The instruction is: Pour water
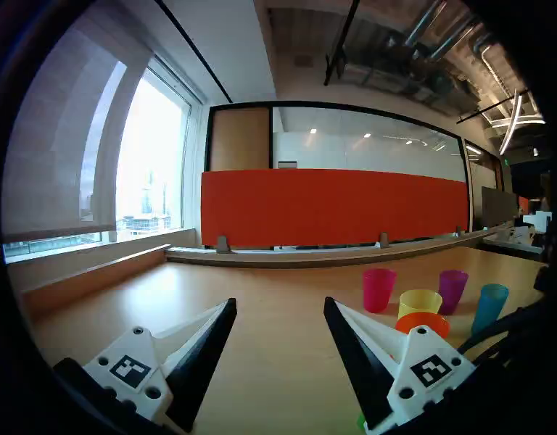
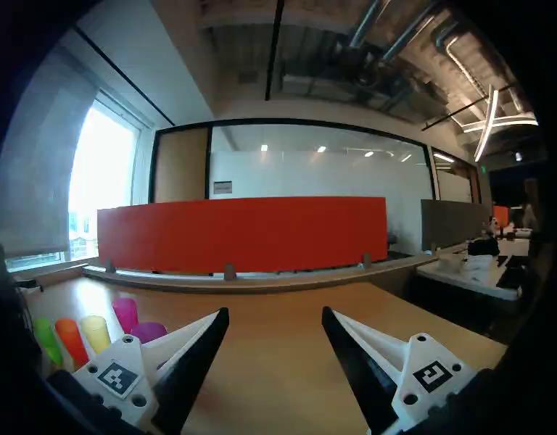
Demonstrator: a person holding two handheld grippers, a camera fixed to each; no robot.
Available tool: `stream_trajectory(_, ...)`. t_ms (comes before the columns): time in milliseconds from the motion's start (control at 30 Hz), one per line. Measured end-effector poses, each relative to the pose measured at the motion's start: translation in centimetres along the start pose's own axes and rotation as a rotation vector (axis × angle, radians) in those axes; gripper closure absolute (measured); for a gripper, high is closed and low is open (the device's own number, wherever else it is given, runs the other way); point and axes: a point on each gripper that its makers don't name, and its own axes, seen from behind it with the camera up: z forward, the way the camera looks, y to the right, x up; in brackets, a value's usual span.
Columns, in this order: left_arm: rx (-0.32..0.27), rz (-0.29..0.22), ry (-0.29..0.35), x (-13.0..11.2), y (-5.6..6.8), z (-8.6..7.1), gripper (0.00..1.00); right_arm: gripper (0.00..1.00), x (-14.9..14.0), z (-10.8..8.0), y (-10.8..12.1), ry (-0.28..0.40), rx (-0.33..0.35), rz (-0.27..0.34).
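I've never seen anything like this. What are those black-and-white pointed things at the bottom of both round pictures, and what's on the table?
There's no robot here. A person holds a two-fingered grabbing tool in each hand, and a wide-angle camera rides on each tool, looking along its fingers. One picture comes from the left gripper, the other from the right gripper. Both are open and hold nothing. On the wooden table stand plastic cups: a pink cup, yellow cup, purple cup, blue cup and orange cup. A red screen stands behind.
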Motion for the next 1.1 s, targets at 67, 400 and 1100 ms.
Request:
stream_trajectory(67, 0.000, 0.000, 0.000, 0.0, 0.0, 0.0, 0.11, 0.00, -0.1, 0.0, -0.2, 0.004, 0.008, 0.004)
stream_trajectory(400, 0.000, 0.000, 0.000, -0.1, 0.0, 0.0, 0.12, 0.01, 0.0, 0.6, 0.1, 0.036, 0.007, 0.008)
stream_trajectory(1100, 0.000, 0.000, 0.000, -0.1, 0.0, 0.0, 0.11, 0.01, -4.0, 2.4, -3.2, 0.000, 0.049, 0.019)
